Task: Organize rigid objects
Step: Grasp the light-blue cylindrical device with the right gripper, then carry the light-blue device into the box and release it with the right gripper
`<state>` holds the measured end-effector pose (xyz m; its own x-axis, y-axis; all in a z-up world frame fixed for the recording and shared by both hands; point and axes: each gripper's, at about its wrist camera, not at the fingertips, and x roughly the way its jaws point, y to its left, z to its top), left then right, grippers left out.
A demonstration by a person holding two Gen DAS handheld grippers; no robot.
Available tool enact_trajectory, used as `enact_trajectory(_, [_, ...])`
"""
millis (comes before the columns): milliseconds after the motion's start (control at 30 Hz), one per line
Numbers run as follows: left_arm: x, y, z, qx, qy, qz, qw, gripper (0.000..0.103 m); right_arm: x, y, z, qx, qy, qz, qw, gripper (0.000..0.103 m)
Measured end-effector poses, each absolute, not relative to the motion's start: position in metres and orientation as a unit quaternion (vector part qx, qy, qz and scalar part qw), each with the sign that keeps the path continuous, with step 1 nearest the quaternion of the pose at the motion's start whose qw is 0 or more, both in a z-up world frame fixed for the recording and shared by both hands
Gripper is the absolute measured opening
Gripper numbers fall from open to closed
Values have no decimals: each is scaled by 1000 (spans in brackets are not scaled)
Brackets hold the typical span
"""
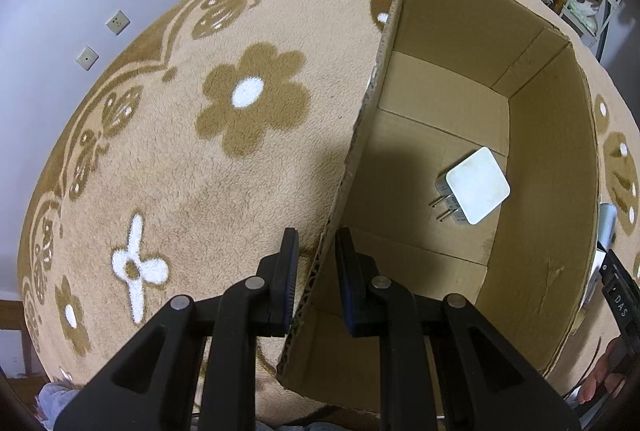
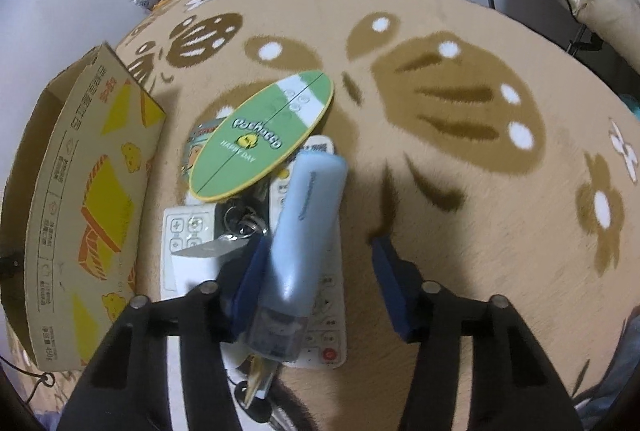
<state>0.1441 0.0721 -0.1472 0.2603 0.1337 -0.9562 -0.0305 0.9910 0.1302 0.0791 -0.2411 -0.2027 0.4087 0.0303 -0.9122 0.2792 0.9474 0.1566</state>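
Cardboard box [image 1: 532, 159] wall is clamped by our left gripper [image 1: 316, 251]. Our right gripper [image 2: 316, 259] straddles the pale blue case [image 2: 308, 223], fingers not yet clenched; its long axis runs along them, off-centre toward the left finger.

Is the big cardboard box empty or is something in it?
Not empty. The cardboard box is open on top, and one white plug charger lies flat on its floor. Nothing else shows inside.
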Motion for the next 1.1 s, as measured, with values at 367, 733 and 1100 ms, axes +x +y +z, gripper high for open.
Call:
enact_trajectory(367, [144, 72, -147, 43, 606, 52, 792, 18, 75, -232, -194, 127, 524, -82, 838, 29])
enact_trajectory(733, [144, 76, -146, 31, 608, 51, 792, 18, 72, -227, -144, 132, 470, -58, 871, 29])
enact_trajectory(1100, [145, 76, -145, 28, 608, 51, 792, 18, 81, -199, -87, 109, 406, -31, 907, 29])
